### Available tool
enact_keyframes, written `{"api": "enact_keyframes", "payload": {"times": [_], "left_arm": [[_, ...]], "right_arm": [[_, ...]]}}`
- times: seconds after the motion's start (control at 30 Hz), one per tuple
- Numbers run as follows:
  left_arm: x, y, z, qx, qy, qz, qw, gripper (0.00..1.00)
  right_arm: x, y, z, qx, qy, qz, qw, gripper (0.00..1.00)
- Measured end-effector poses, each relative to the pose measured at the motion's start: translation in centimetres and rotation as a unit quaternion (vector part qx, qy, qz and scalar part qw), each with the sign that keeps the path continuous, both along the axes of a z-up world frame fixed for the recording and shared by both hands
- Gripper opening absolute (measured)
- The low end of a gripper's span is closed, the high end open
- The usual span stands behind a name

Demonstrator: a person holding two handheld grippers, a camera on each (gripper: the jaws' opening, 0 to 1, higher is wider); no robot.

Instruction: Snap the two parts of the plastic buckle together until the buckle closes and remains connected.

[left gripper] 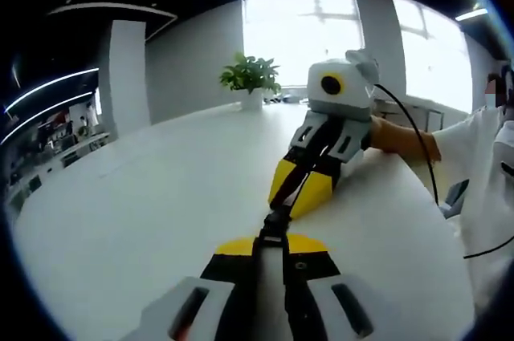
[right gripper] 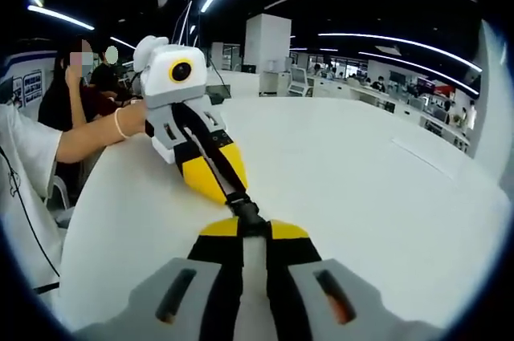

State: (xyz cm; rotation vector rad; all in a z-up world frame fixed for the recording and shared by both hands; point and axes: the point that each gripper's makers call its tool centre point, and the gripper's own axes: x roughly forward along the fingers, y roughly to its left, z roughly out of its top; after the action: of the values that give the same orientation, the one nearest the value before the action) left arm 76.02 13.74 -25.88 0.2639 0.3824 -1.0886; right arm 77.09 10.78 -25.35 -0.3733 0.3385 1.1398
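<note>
The black buckle (left gripper: 277, 221) is hanging above the white table (left gripper: 144, 196), its long axis running straight from the left gripper (left gripper: 273, 246) to the right gripper (right gripper: 250, 229), tip to tip. Each gripper's yellow-tipped jaws are pressing together on a black strap (right gripper: 215, 148) end. No writing is readable.

No text, label, brand or number can be read in either view; blue wall posters (right gripper: 24, 88) at the far left of the right gripper view carry print far too small and blurred to make out
</note>
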Motion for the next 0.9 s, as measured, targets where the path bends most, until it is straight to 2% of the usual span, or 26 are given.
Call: {"api": "enact_keyframes", "payload": {"times": [0.13,0.17,0.2,0.23,0.33,0.4,0.43,0.57,0.6,0.8,0.9], "left_arm": [[0.1,0.3,0.0,-0.007,0.009,0.002,0.9999,0.08],[-0.2,0.0,0.0,-0.011,0.009,-0.015,0.9998,0.08],[-0.3,-0.2,0.2,-0.01,0.005,-0.022,0.9997,0.08],[-0.3,0.0,0.4,-0.006,0.003,-0.03,0.9995,0.08],[-0.1,0.2,0.6,-0.011,0.013,-0.046,0.9988,0.08],[-0.8,0.1,0.8,-0.021,0.006,-0.085,0.9962,0.08],[-1.2,0.1,0.8,-0.028,0.015,-0.096,0.9948,0.08],[-1.1,0.1,0.9,-0.027,0.017,-0.09,0.9955,0.09],[-1.1,0.0,0.8,-0.025,0.015,-0.087,0.9958,0.09],[-0.9,0.0,0.7,-0.013,-0.021,-0.082,0.9964,0.1],[-0.7,0.0,0.6,-0.012,-0.026,-0.077,0.9966,0.11]], "right_arm": [[0.1,0.1,0.0,0.001,-0.001,0.004,1.0,0.08],[-0.8,0.7,-0.1,0.012,0.015,0.034,0.9993,0.08],[0.1,0.4,0.0,0.003,-0.005,0.026,0.9996,0.08],[-0.3,0.5,-0.1,-0.003,-0.009,0.045,0.9989,0.08],[0.4,0.2,-0.2,0.004,0.008,0.056,0.9984,0.08],[-0.8,0.2,-0.1,0.007,0.0,0.094,0.9956,0.08],[-1.5,0.2,-0.2,0.015,0.017,0.102,0.9945,0.08],[-1.3,0.0,-0.2,0.02,0.014,0.104,0.9943,0.09],[-1.3,-0.1,-0.2,0.015,0.002,0.107,0.9942,0.09],[-1.4,0.2,-0.1,0.018,-0.015,0.111,0.9936,0.1],[-1.4,0.2,0.0,0.026,-0.018,0.117,0.9926,0.11]]}}
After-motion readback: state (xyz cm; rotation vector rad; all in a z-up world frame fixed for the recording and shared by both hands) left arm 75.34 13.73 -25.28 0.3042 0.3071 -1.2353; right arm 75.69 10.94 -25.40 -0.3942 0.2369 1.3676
